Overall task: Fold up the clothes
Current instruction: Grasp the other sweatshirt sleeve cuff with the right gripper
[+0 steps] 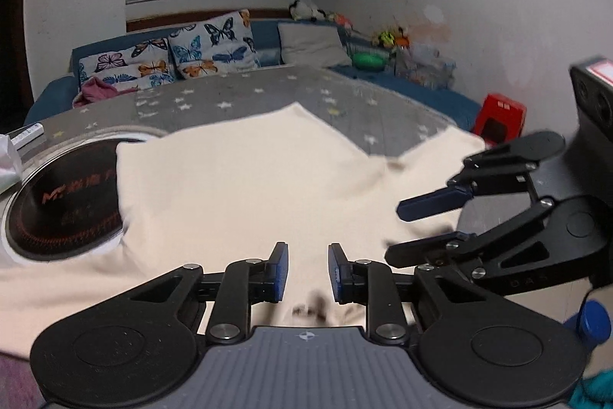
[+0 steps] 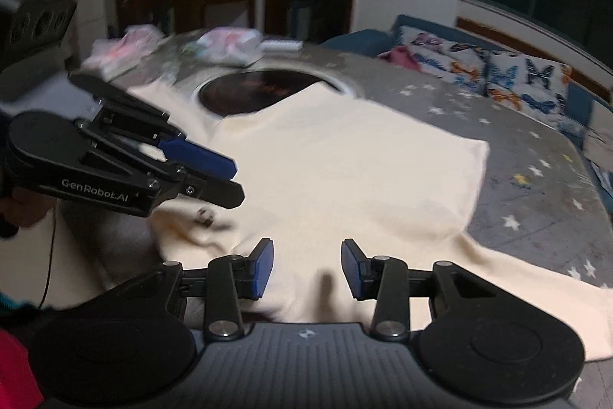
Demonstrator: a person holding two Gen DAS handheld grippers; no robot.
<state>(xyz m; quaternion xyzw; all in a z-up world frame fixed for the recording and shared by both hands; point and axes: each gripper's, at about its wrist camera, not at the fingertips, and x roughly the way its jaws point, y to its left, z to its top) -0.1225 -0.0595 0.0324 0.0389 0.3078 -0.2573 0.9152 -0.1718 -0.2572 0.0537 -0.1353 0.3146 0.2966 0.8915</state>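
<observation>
**Cream garment spread on the star-patterned counter**

A grey counter (image 1: 345, 94) printed with white stars is seen, with a round black inset hob (image 2: 264, 91) partly covered. A cream fabric garment (image 1: 245, 179) is laid flat across it, one corner folded over. The left claw (image 1: 307, 269) is held just above its near edge, blue pads apart, nothing gripped. The right claw (image 2: 307, 265) is likewise parted over the cloth.

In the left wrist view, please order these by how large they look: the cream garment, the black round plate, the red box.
1. cream garment, clearly largest.
2. black round plate, partly covered by the garment.
3. red box, smallest; it is farther from the camera, so true size is unsure.
</observation>
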